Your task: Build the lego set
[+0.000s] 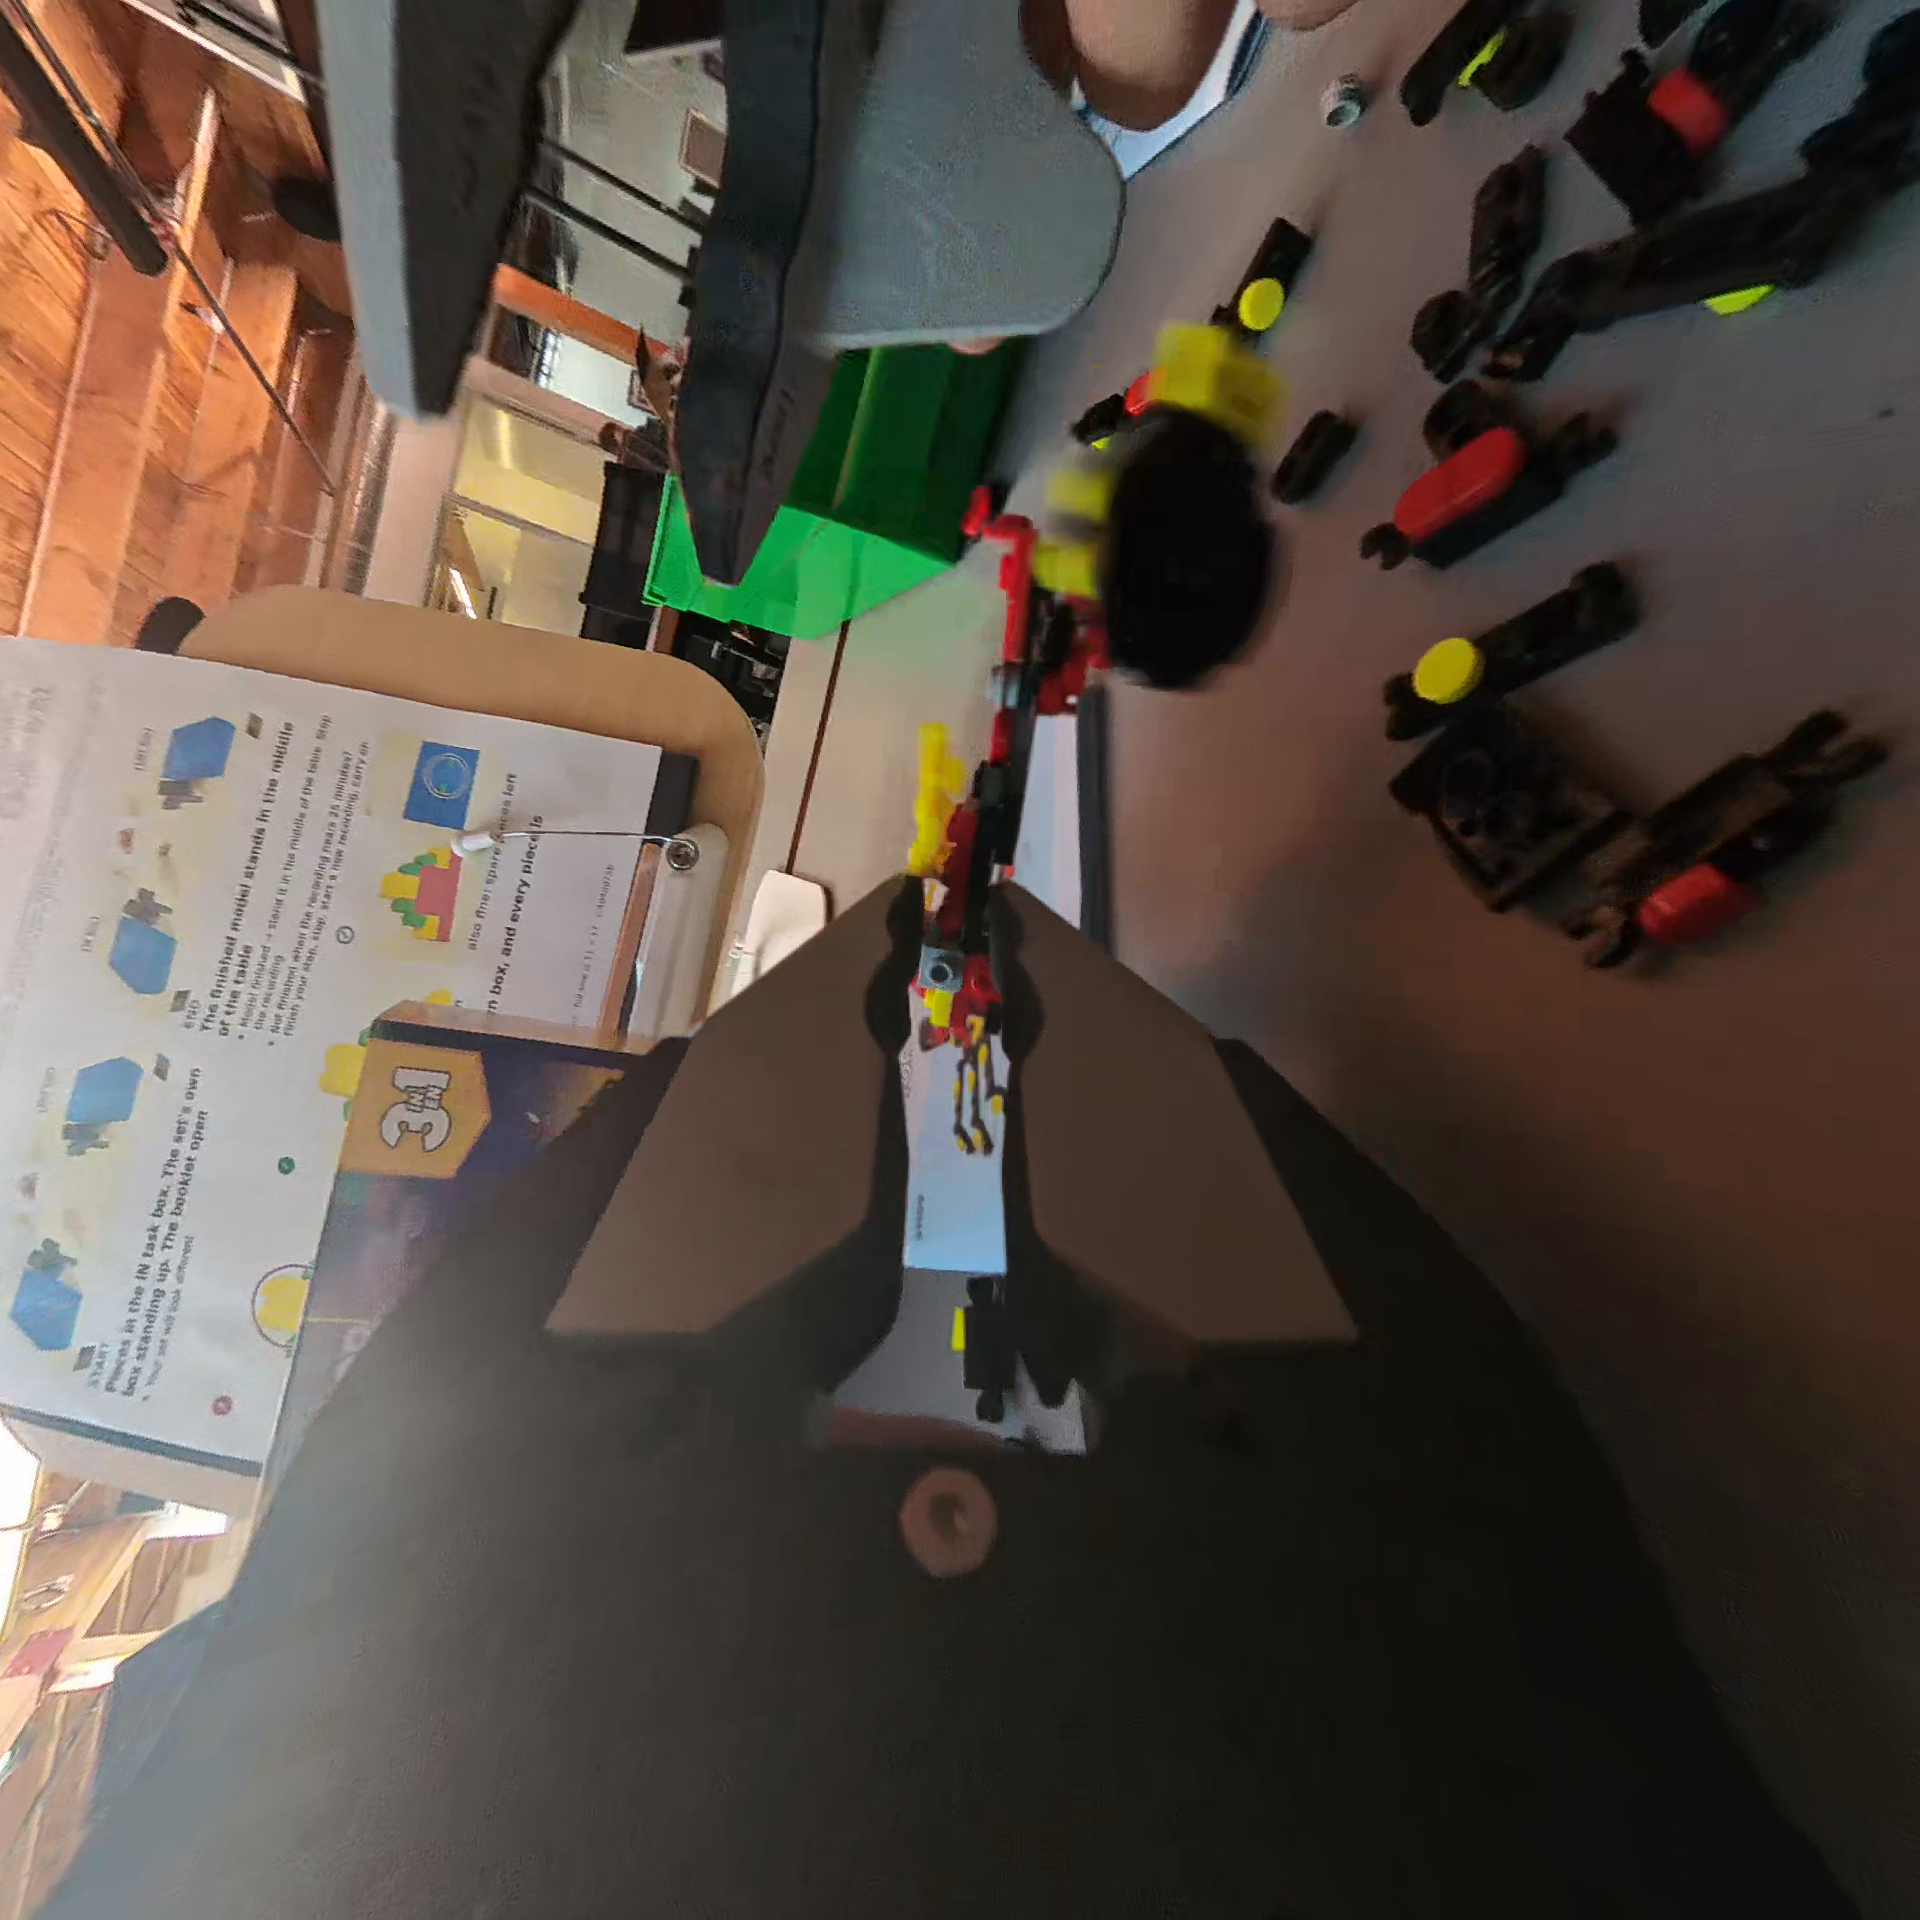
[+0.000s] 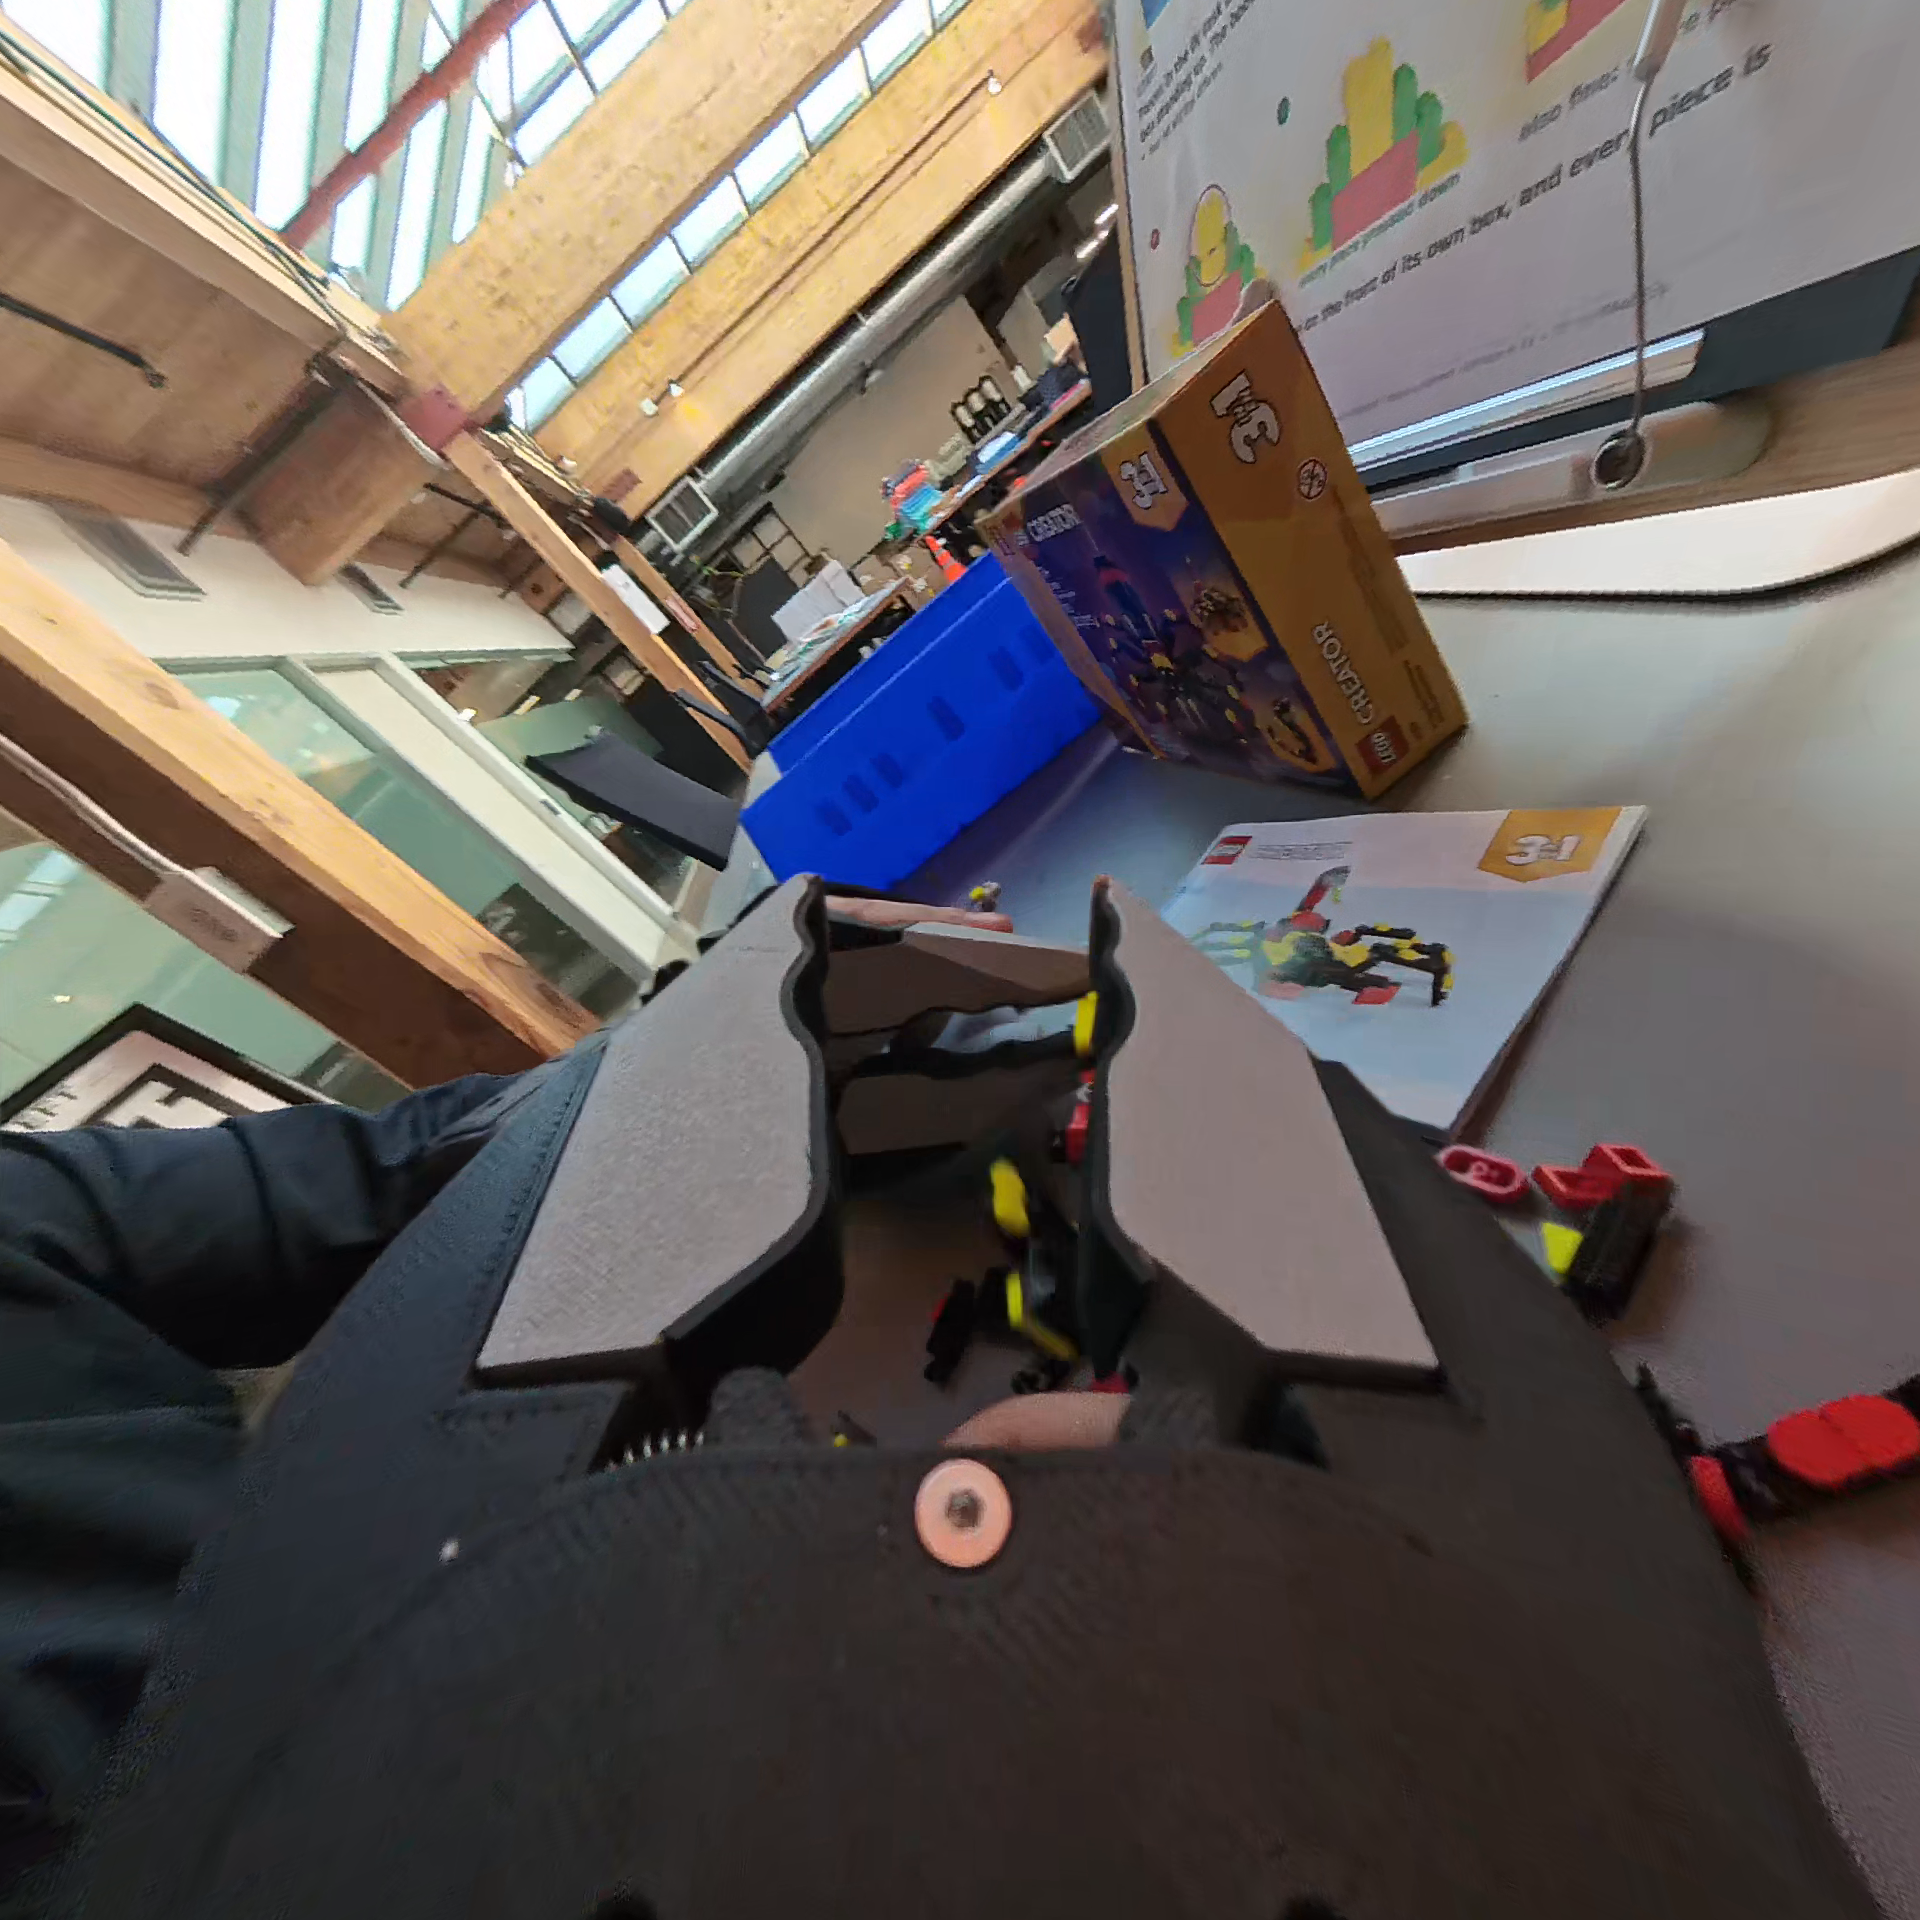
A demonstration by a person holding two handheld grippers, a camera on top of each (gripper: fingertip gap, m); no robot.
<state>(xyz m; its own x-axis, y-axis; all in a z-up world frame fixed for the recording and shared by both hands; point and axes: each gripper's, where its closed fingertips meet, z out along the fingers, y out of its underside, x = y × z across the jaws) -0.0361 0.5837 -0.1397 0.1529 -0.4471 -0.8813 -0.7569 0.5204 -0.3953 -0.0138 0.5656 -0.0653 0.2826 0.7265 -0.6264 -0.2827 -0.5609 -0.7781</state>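
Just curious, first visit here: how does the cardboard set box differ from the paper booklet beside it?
The purple-and-yellow cardboard box stands upright on the grey table; the pale blue paper booklet lies flat. The box is thick, the booklet thin. Both carry a yellow corner badge.

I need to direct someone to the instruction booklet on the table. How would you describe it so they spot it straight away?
Start from the tall yellow and purple set box standing on the grey table, beside the blue bin. The booklet lies flat just in front of that box. It is the only thin, pale blue paper item there, with a black and yellow model pictured on its cover.
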